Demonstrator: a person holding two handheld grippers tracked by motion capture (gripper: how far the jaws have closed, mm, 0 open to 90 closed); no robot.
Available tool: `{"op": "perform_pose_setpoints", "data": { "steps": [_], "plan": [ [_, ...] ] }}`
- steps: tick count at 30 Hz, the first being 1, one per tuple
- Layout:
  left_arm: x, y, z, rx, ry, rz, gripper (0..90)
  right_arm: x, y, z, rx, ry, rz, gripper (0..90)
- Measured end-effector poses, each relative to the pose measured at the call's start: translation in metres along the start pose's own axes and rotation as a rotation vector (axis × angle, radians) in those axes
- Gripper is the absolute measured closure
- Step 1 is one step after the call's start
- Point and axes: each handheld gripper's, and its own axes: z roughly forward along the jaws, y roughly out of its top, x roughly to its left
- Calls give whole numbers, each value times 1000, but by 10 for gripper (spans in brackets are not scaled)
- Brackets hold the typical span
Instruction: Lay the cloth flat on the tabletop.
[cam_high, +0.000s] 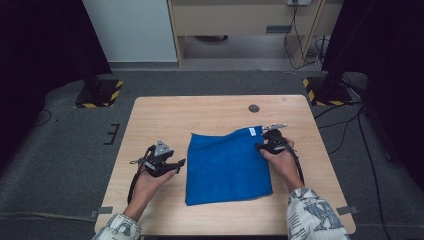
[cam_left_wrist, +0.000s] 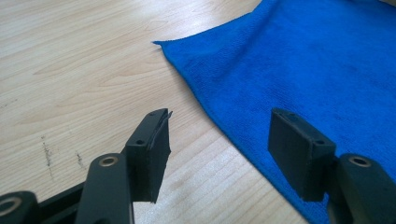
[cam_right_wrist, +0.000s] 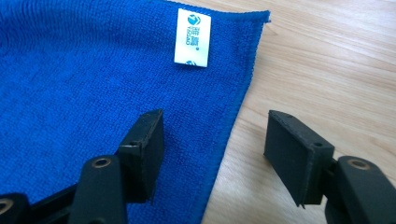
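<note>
A blue cloth (cam_high: 227, 167) lies flat on the wooden table (cam_high: 210, 112), with a white label (cam_high: 252, 131) at its far right corner. My left gripper (cam_high: 179, 164) is open beside the cloth's left edge. In the left gripper view its jaws (cam_left_wrist: 219, 126) straddle that edge of the cloth (cam_left_wrist: 303, 60), one over bare wood and one over the fabric. My right gripper (cam_high: 260, 146) is open at the cloth's right edge, just below the label. In the right gripper view it (cam_right_wrist: 217, 121) straddles the hem of the cloth (cam_right_wrist: 84, 79), near the label (cam_right_wrist: 192, 37). Nothing is pinched.
A small round grommet (cam_high: 254, 108) sits in the tabletop at the back. Two stand bases with yellow-black stripes (cam_high: 100, 94) (cam_high: 326, 91) rest on the grey carpet behind the table. Cables trail on the floor at the right (cam_high: 345, 125).
</note>
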Motion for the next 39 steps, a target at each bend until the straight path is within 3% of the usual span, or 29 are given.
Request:
{"op": "perform_pose_setpoints", "data": {
  "steps": [5,10,14,19,25,30,31,32,39],
  "plan": [
    [2,3,2,-8,4,-12,388,0,-9,-7,-6,-12,-3,384],
    [-4,6,1,-5,-3,6,384,-3,-18,-14,-11,6,9,370],
    [-4,10,-3,-21,3,12,369,-5,-16,-16,-40,3,1,212],
    [6,19,3,-32,10,12,328,3,-10,-23,-75,31,6,151],
    [16,31,15,-39,-34,3,224,35,-3,-37,-103,114,-54,98],
    [20,42,23,-41,-61,21,185,62,-1,-42,-119,173,-96,105],
    [21,45,24,-41,-67,23,174,73,-2,-44,-122,196,-107,110],
    [22,46,26,-44,-73,18,172,73,-2,-44,-122,196,-107,110],
    [30,56,36,-37,-85,20,160,112,-3,-46,-128,265,-165,131]
  ]
}}
